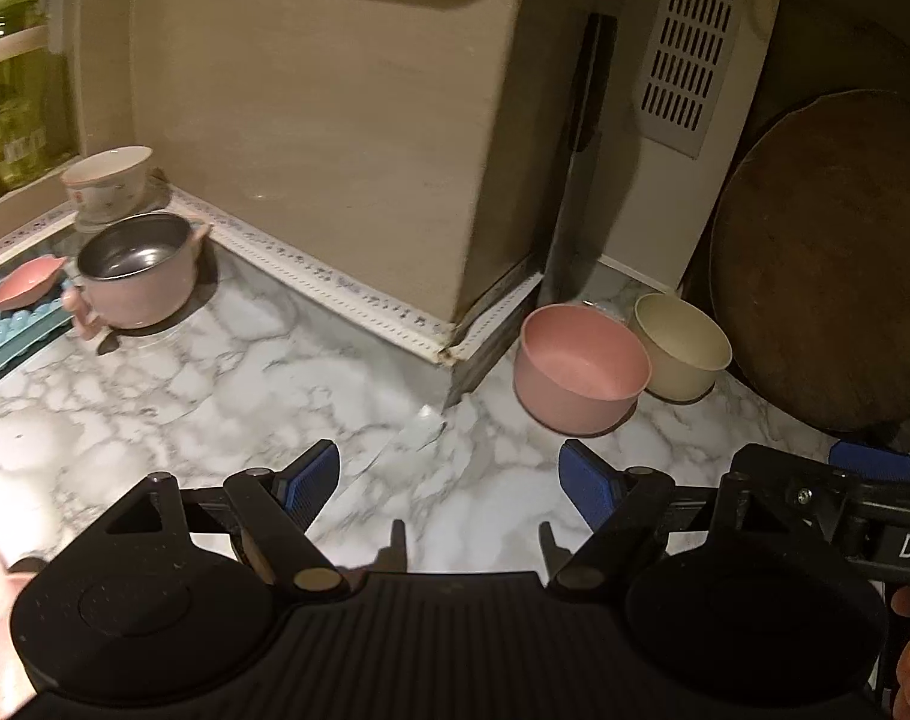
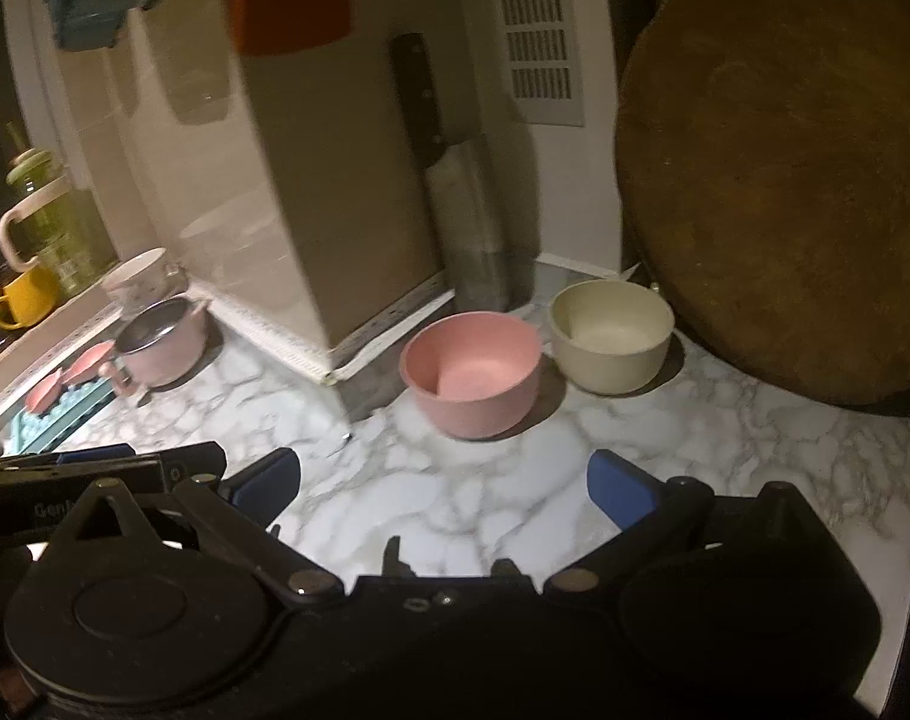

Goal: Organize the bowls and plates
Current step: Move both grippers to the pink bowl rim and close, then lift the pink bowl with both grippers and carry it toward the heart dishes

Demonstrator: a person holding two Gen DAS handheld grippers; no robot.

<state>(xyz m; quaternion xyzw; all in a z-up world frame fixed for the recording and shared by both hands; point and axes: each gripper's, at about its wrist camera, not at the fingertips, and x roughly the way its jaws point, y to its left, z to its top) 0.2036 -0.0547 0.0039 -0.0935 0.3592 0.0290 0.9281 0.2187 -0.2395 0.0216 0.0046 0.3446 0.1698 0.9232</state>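
Both grippers are wide open with nothing in them, hovering over the marble counter (image 2: pixel 514 510): left gripper (image 1: pixel 452 480), right gripper (image 2: pixel 443 480). The pink bowl (image 2: pixel 472 372) sits just ahead, with the cream bowl (image 2: pixel 610 336) right beside it on the right, near a round wooden board (image 2: pixel 778 180) leaning at the back. Far left there's a pink pot (image 1: pixel 140 270) and a floral bowl (image 1: pixel 108 180) behind it.

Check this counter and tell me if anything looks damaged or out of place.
The white patterned trim strip along the wall's base is cracked and lifting at the corner, just left of the pink bowl. The bowls themselves stand upright and nothing is spilled.
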